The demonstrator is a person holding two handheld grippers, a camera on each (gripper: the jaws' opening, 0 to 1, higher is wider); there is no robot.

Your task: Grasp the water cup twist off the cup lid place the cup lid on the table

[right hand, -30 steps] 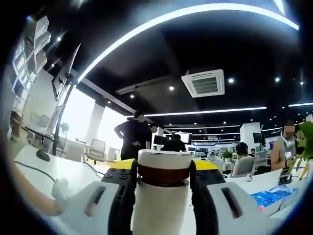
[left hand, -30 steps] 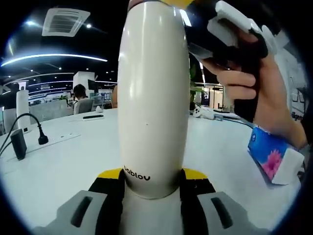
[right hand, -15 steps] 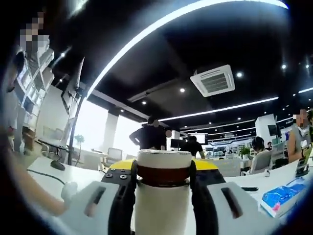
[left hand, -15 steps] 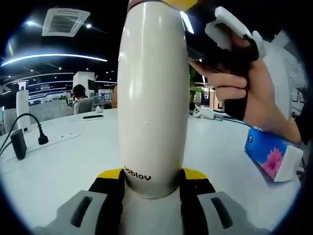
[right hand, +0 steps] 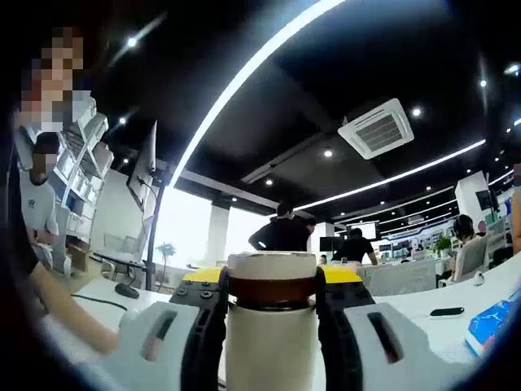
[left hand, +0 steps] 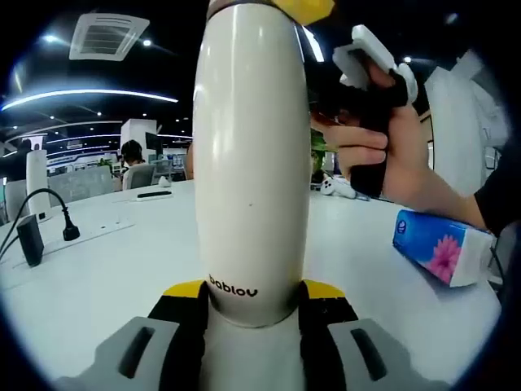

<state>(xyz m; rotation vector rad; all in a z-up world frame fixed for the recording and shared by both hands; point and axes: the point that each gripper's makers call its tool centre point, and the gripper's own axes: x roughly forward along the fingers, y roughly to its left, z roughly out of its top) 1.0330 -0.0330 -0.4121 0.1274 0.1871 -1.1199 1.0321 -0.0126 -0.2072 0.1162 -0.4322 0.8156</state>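
Observation:
A tall cream water cup [left hand: 252, 163] marked "bablov" stands upright between the jaws of my left gripper [left hand: 252, 297], which is shut on its lower body. My right gripper [left hand: 303, 10], held by a hand [left hand: 407, 155], reaches in from the upper right to the cup's top. In the right gripper view, my right gripper [right hand: 273, 285] is shut on the cup lid [right hand: 273, 269], a cream cap with a brown band. The cup body [right hand: 273, 354] runs down below it.
A white table [left hand: 106, 269] spreads under the cup. A blue tissue pack [left hand: 440, 248] lies on it at the right. A black plug and cable [left hand: 49, 216] and a black adapter [left hand: 31, 238] sit at the left. Several people stand or sit in the office behind.
The right gripper and its hand have swung round the cup's top, and the room in the right gripper view has slid across. The cup stays put in the left jaws.

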